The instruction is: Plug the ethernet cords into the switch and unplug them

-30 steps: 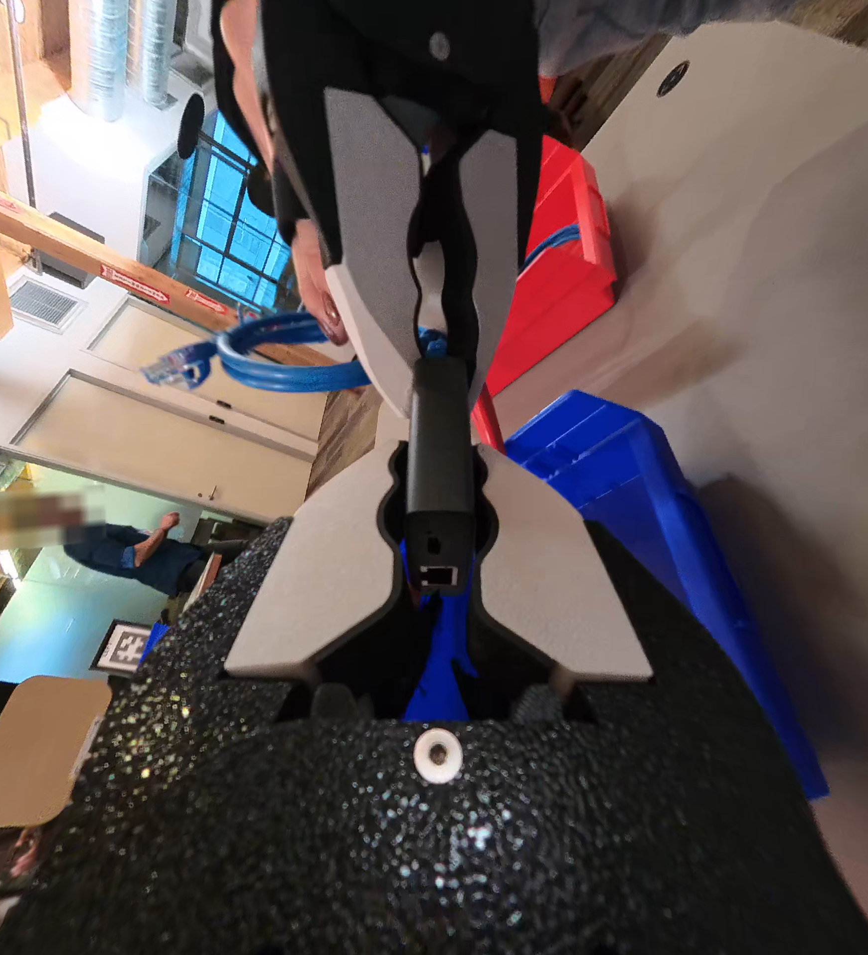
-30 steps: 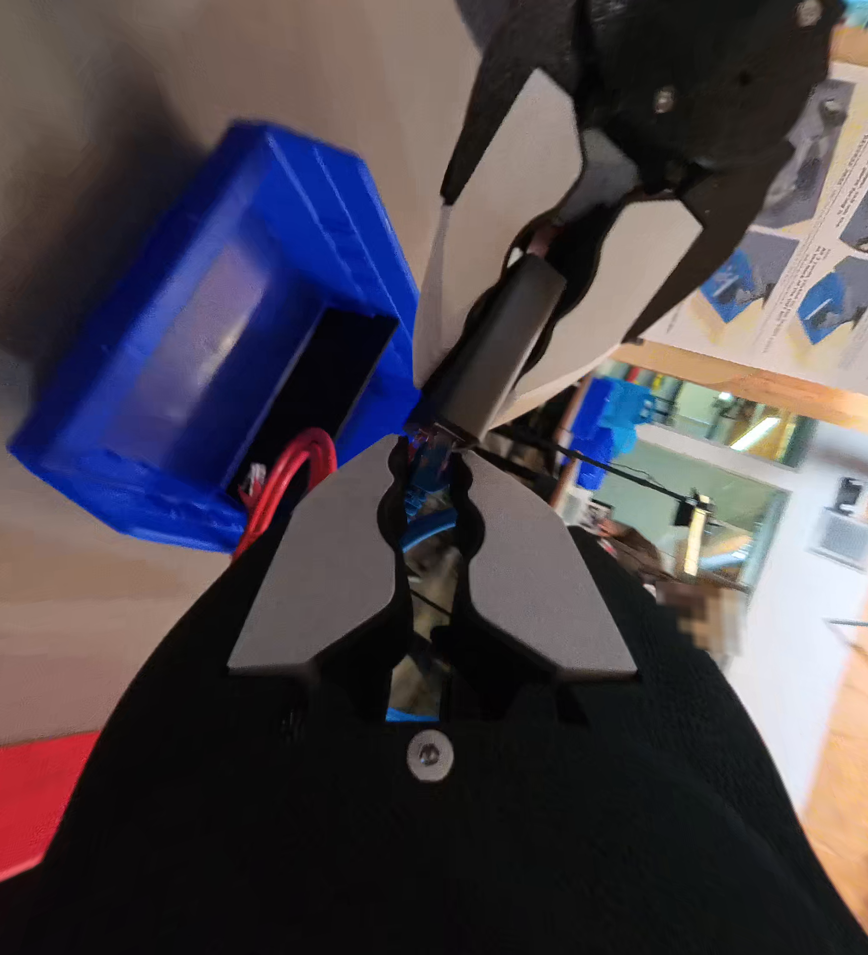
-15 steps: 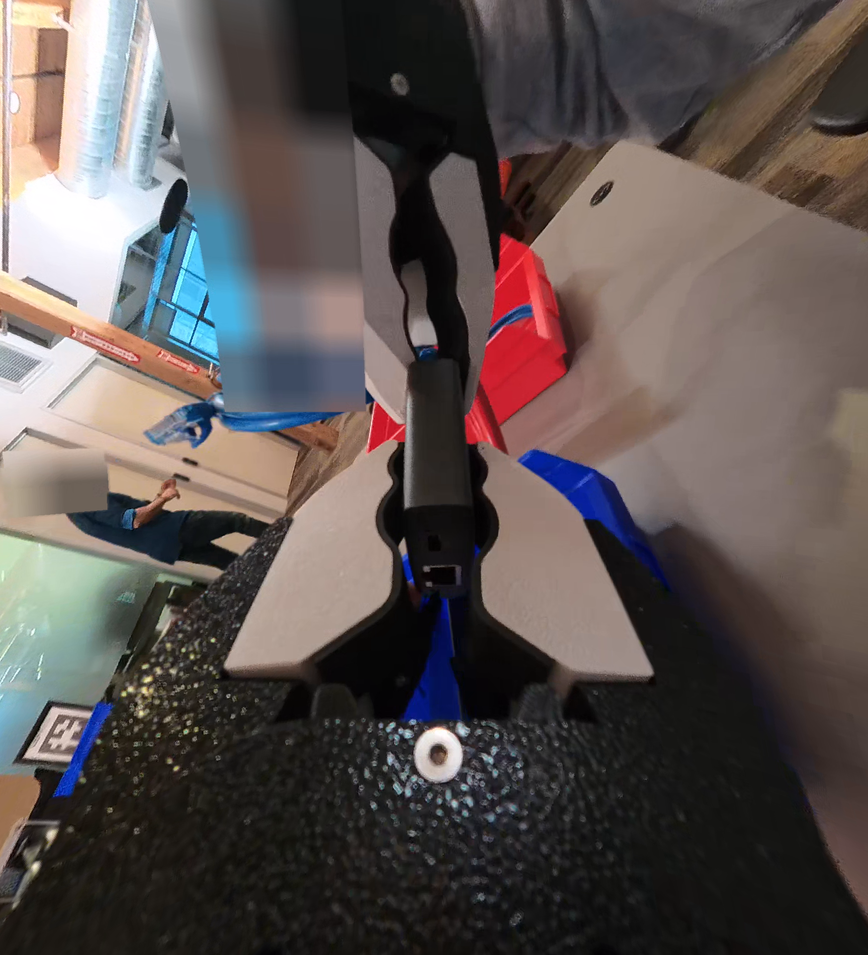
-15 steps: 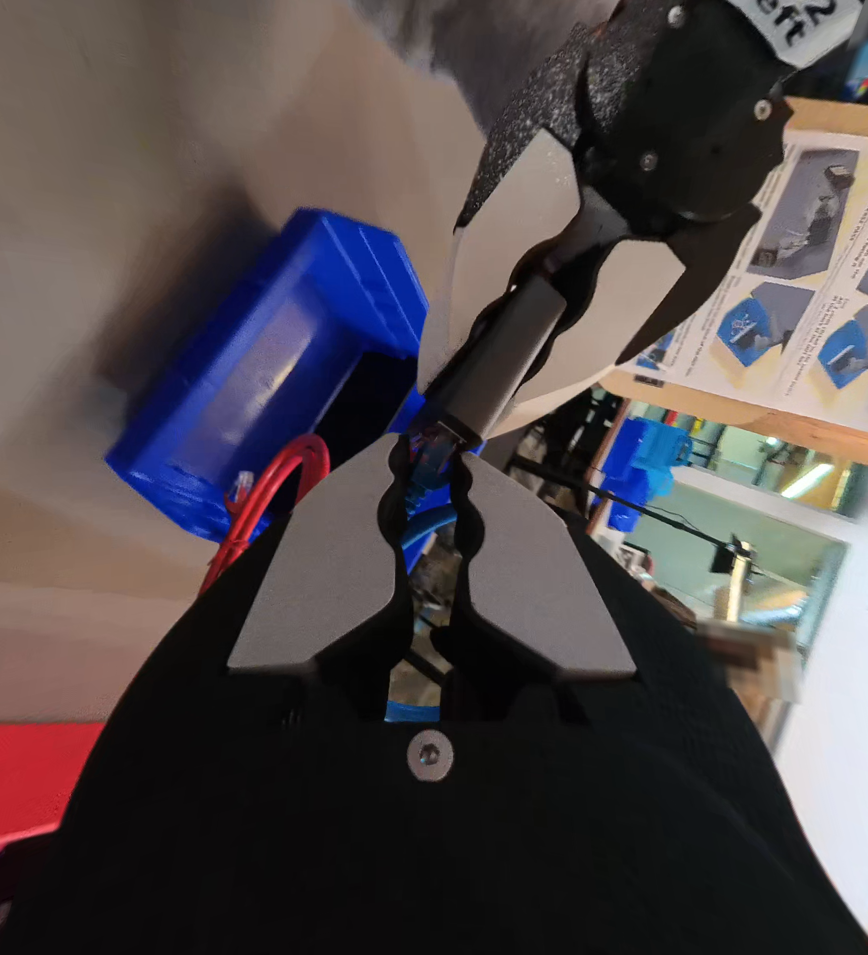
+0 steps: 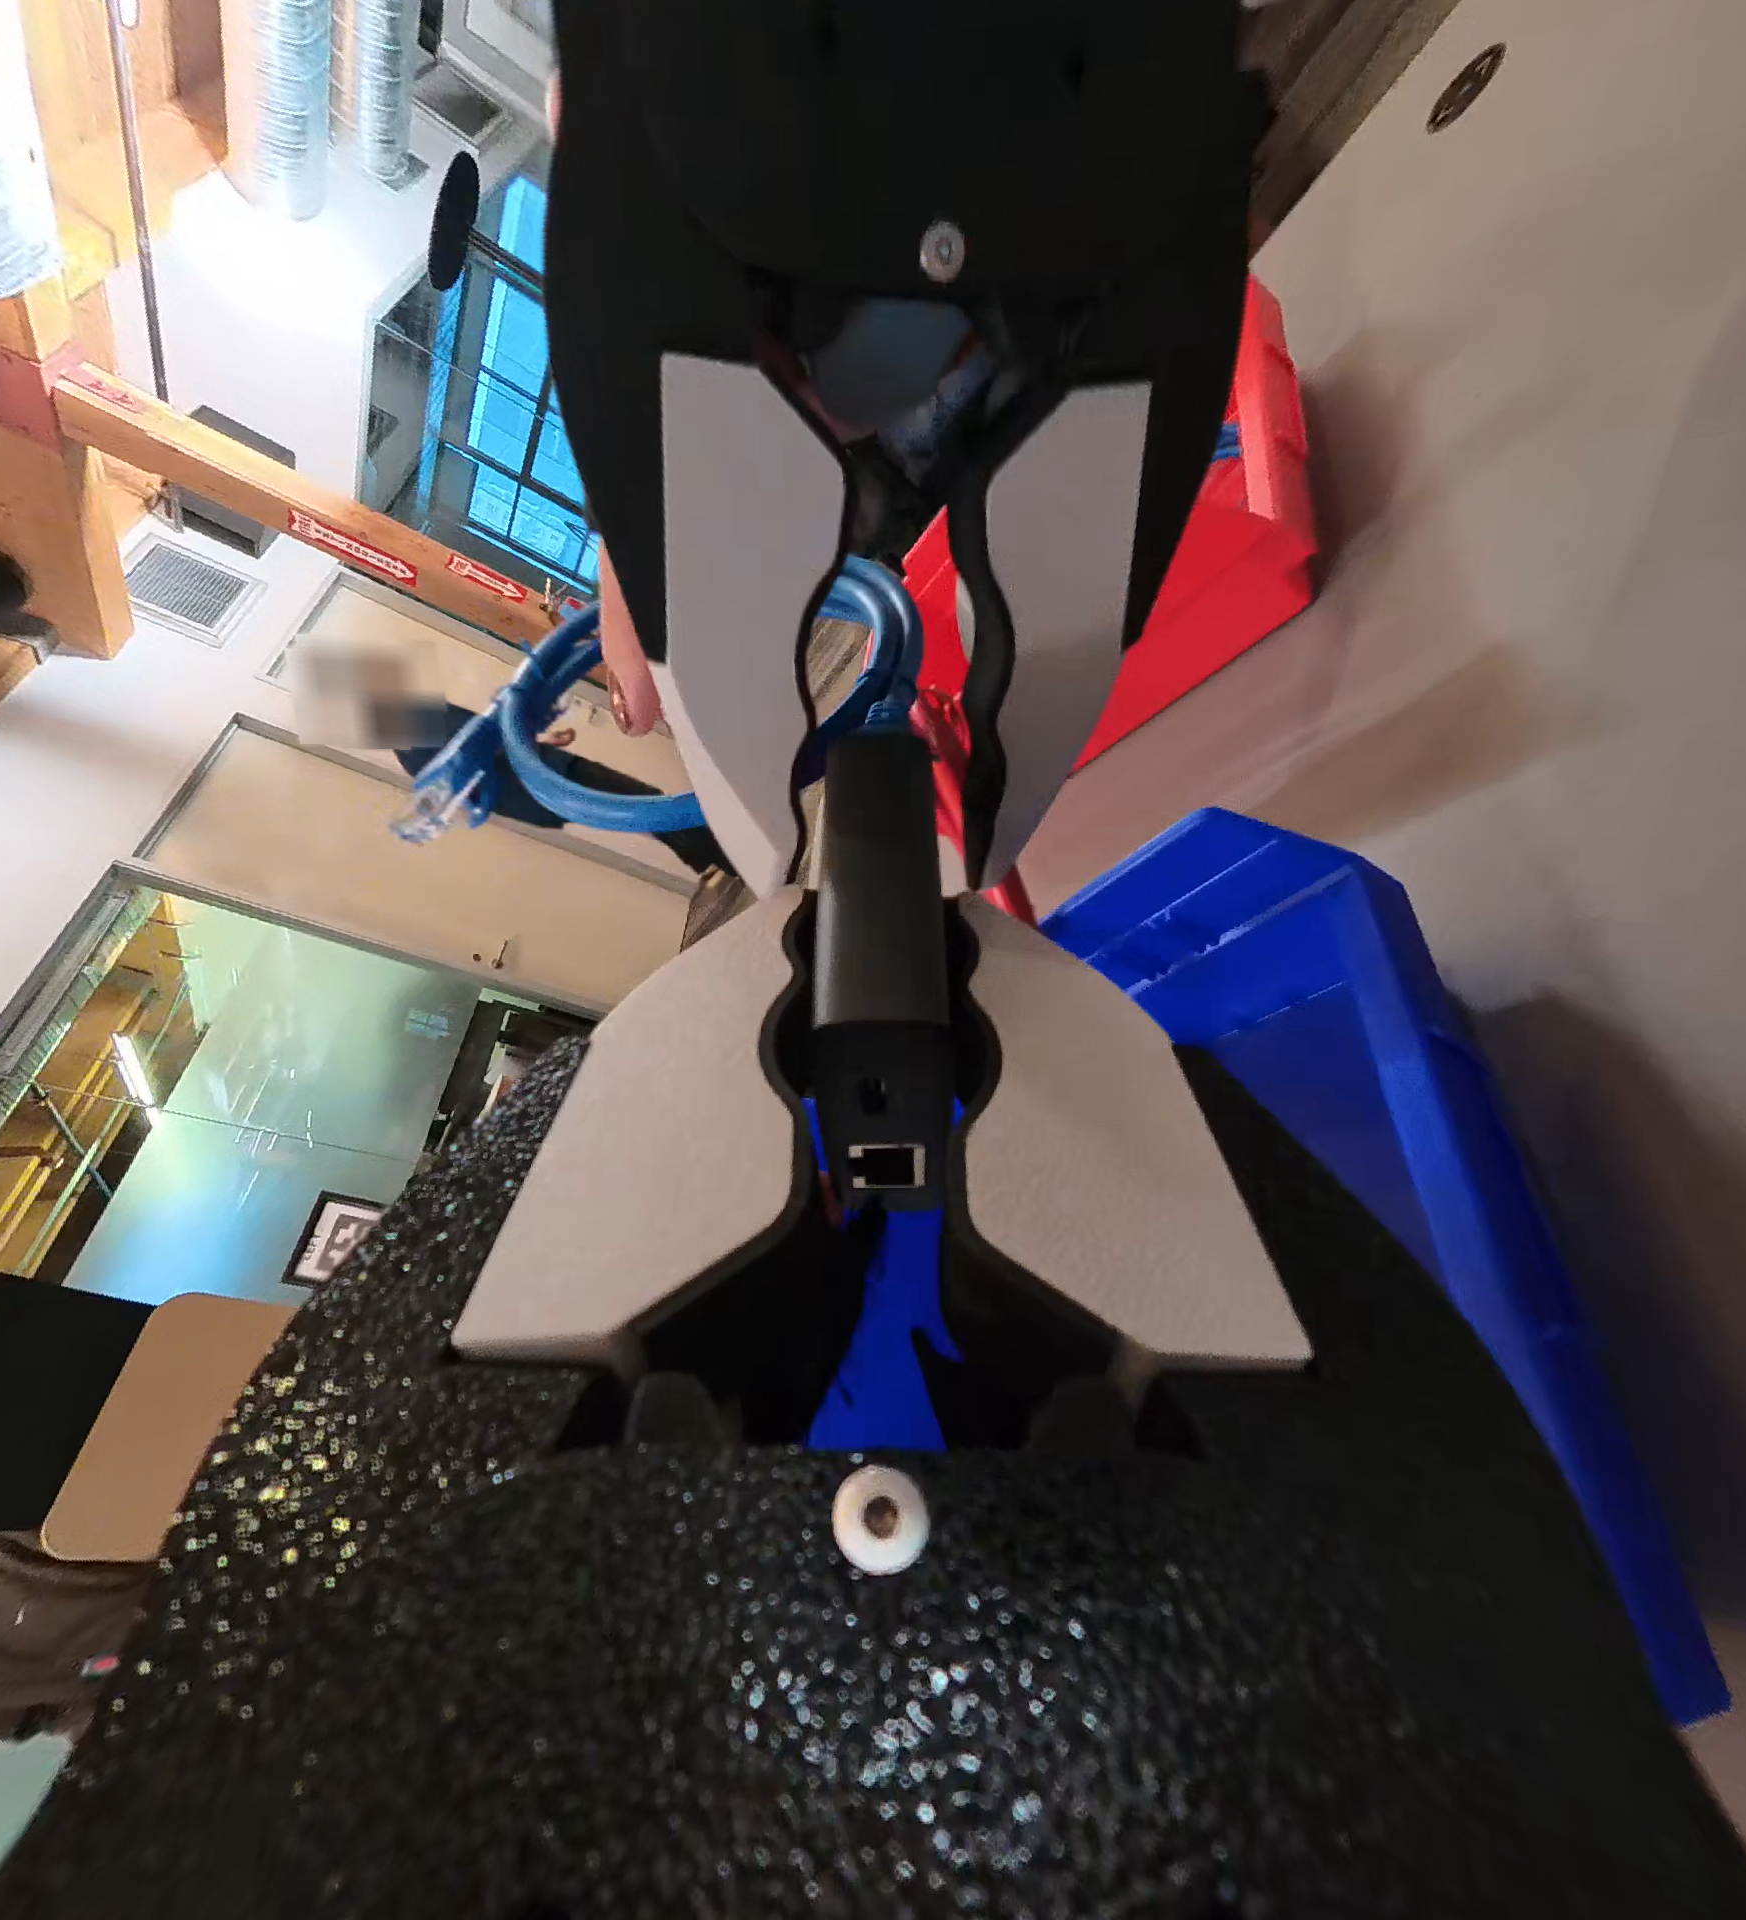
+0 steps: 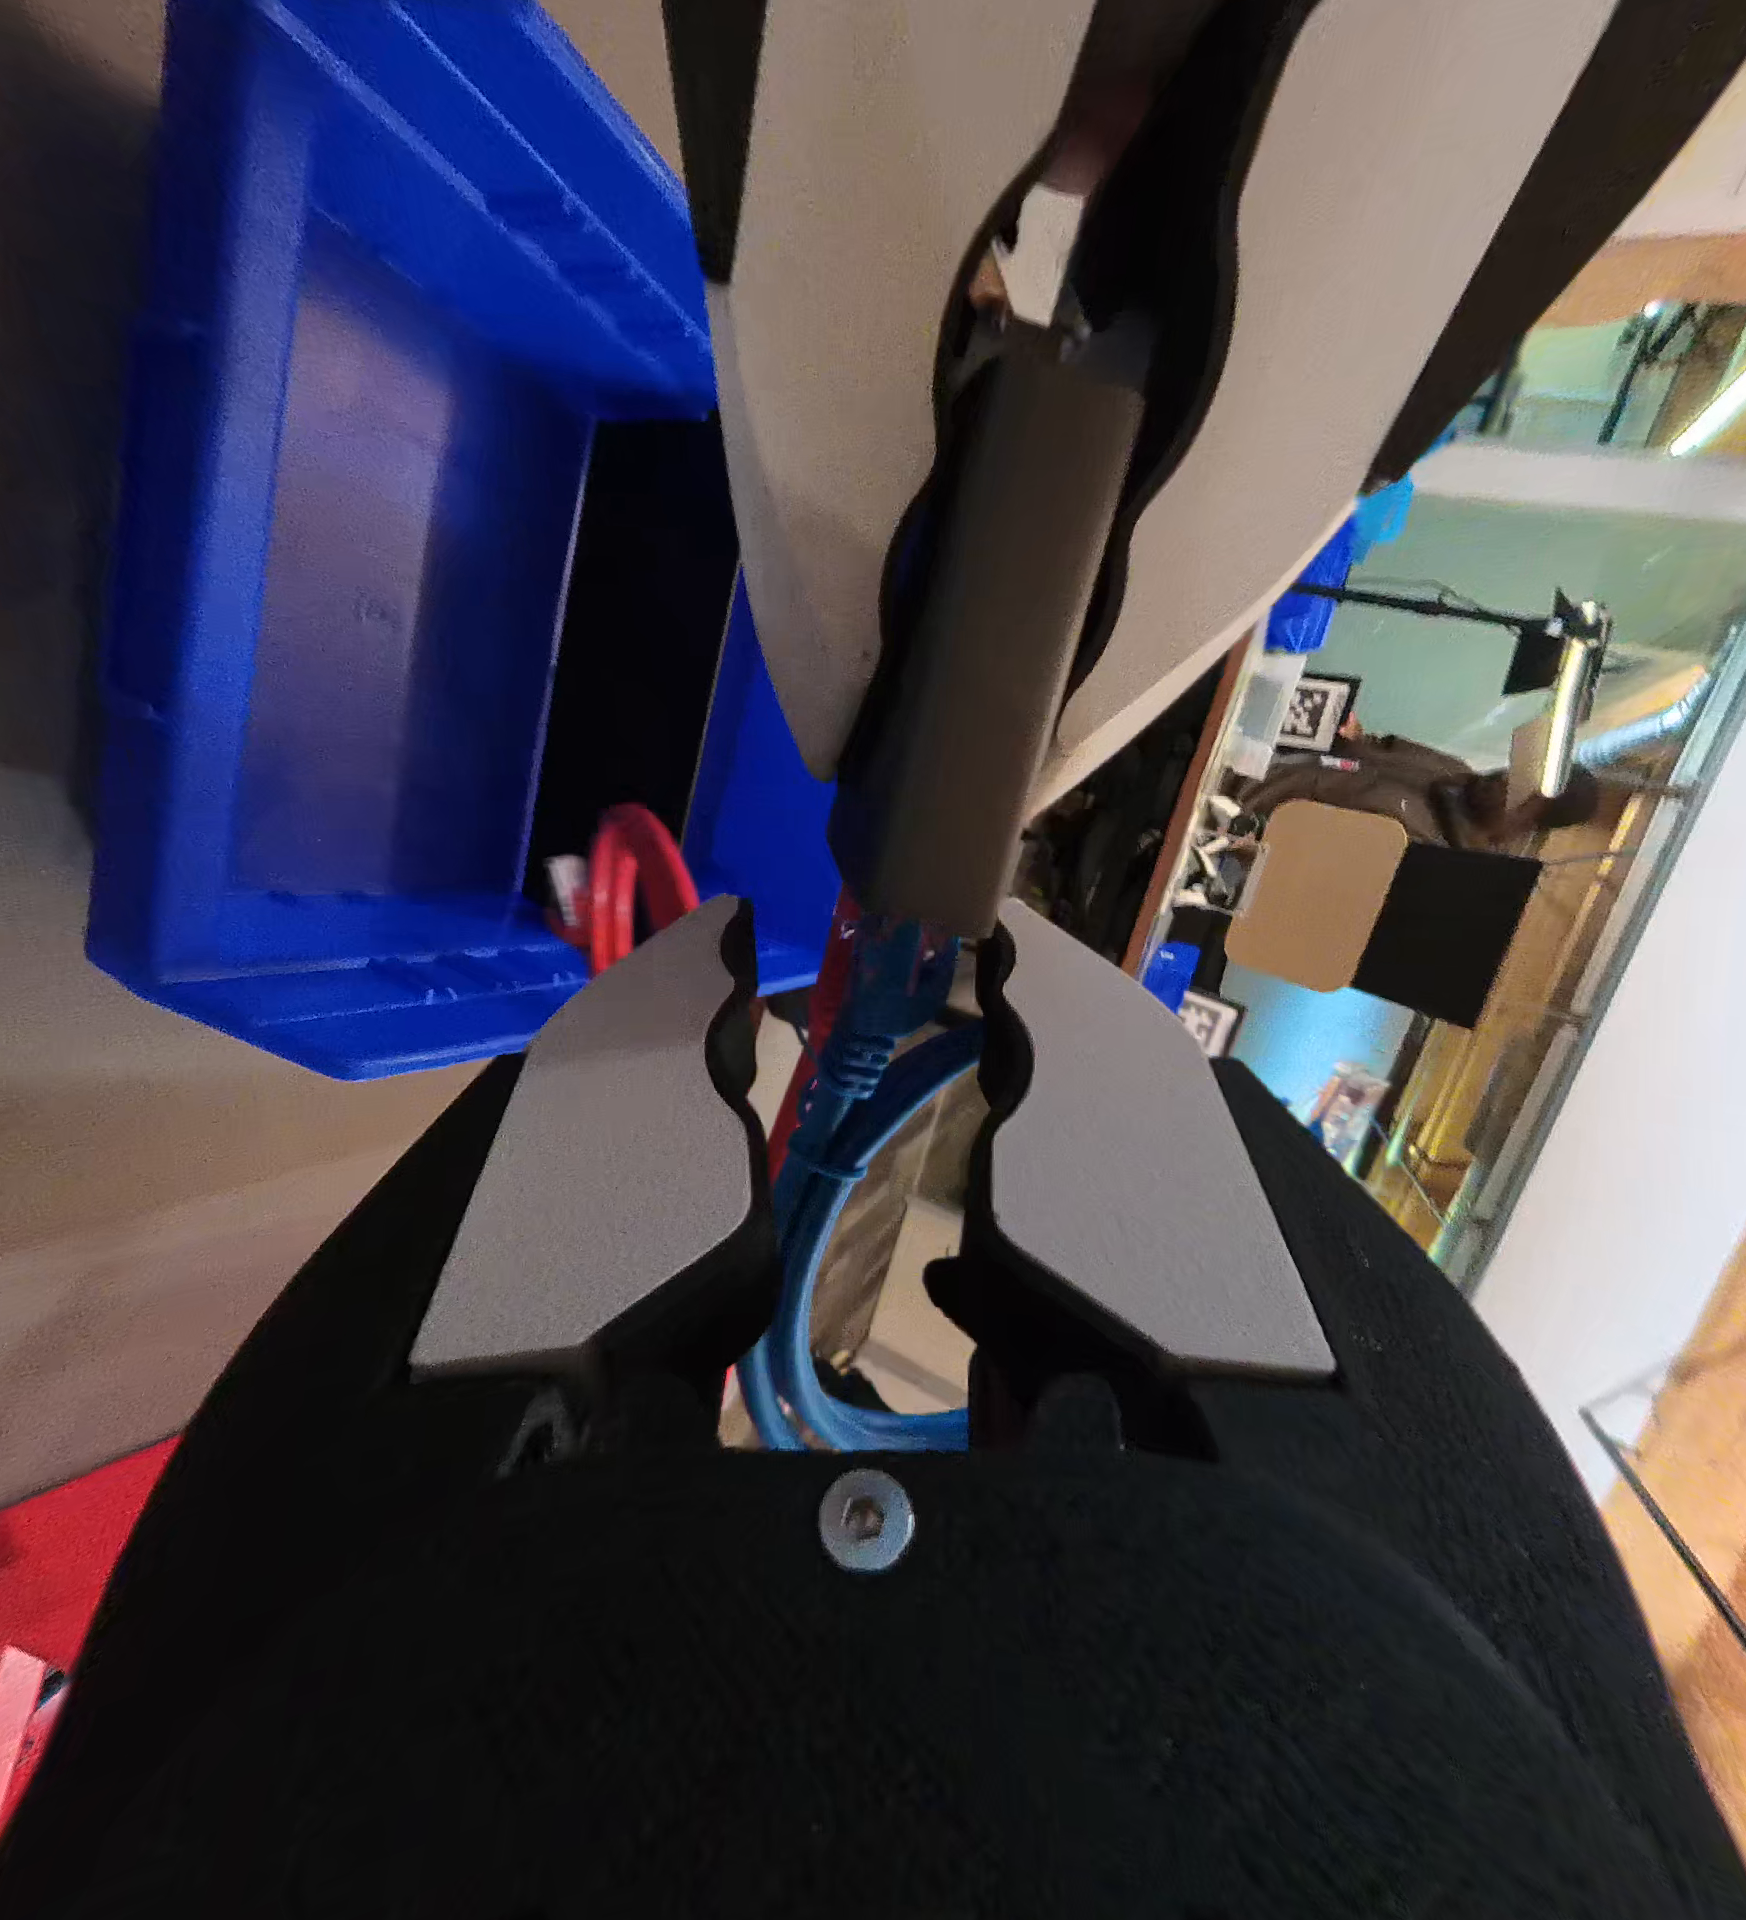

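My left gripper [image 5: 879, 909] is shut on a black rectangular adapter [image 5: 879, 966], with a small port facing the camera. A blue network cable [image 5: 578, 774] is plugged into the adapter's far end, and its loop and free plug hang to the left. My right gripper [image 6: 869, 920] is open, its jaws apart on either side of the blue cable's plug [image 6: 853, 1049]. In the right wrist view the adapter [image 6: 994, 644] sits between the left gripper's fingers [image 6: 827, 416]. The right gripper also shows in the left wrist view [image 5: 879, 878], facing mine.
A blue bin [image 6: 381, 623] on the beige table [image 6: 38, 1143] holds a red cable [image 6: 630, 873]. It also shows in the left wrist view [image 5: 1316, 987]. A red bin [image 5: 1212, 582] lies beyond it. A person stands far off by glass walls. My left and right fingertips are right by each other.
My right gripper's jaws have opened and let go of the blue plug, which stays in the adapter. Both grippers have come closer together. The left grip is unchanged.
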### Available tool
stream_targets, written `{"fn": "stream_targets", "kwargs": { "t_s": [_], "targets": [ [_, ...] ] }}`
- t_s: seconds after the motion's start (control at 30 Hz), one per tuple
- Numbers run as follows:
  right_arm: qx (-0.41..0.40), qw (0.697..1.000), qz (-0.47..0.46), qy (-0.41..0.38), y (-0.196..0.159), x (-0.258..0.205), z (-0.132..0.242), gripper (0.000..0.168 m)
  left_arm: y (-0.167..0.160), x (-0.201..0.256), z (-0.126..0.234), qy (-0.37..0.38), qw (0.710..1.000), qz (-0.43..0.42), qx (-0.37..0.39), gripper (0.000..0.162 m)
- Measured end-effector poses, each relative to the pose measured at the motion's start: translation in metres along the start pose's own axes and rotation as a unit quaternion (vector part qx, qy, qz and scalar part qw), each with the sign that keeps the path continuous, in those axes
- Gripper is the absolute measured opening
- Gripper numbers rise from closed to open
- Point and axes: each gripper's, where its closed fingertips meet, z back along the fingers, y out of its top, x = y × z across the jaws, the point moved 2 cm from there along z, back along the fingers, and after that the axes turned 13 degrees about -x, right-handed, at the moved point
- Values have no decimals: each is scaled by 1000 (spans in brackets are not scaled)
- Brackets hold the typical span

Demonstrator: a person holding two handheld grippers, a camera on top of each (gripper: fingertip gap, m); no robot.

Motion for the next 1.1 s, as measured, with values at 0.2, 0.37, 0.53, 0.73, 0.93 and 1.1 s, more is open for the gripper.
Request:
{"fn": "stream_targets", "kwargs": {
  "t_s": [0.2, 0.37, 0.53, 0.73, 0.93, 1.1],
  "targets": [
    [-32, 999, -18, -34, -2, 5, 0, 20, 5, -1, 0, 11, 1000, 3, -2, 22],
    [-22, 998, 34, -50, 2, 1, 2, 16, 5, 3, 2, 1, 1000, -20, -3, 21],
    [-20, 986, 139, -88, 4, 0, 5, 18, 6, 8, 6, 3, 999, -50, -3, 22],
    [18, 986, 143, -89, 3, 5, 16, 18, 16, 5, 11, 23, 998, -55, 23, 22],
    [39, 985, 131, -107, 3, 6, 23, 18, 21, 5, 14, 32, 997, -65, 30, 22],
    [5, 996, 44, -80, 0, 9, 17, 17, 18, 1, 9, 35, 999, -36, 20, 21]
  ]
}}
